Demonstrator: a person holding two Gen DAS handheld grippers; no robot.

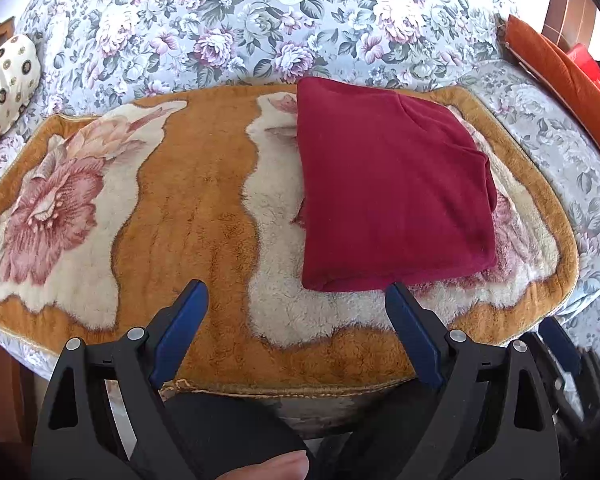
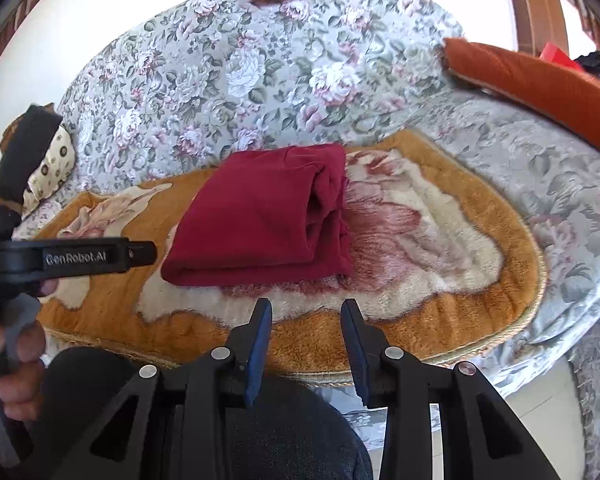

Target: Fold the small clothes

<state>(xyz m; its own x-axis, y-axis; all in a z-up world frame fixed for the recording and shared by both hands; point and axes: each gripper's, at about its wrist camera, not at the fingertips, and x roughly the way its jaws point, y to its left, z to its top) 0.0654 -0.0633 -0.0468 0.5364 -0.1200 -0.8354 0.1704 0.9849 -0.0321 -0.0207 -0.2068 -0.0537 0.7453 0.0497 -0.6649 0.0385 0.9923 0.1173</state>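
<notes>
The folded maroon garment [image 1: 396, 184] lies flat on the plush orange floral mat [image 1: 196, 184], toward its right end. Both tools hover near the mat's front edge, touching nothing: the left tool [image 1: 296, 296] spread wide, the right tool [image 2: 306, 308] parted more narrowly.

both wrist views low and near, facing the sofa, sharing the folded red garment [image 1: 392, 184] [image 2: 260, 216]

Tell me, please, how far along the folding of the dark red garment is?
Done: the dark red garment lies folded into a compact rectangle on the orange floral mat. In hand: nothing; the left gripper and right gripper are both open, short of it. Left: no other unfolded clothes are visible.
</notes>
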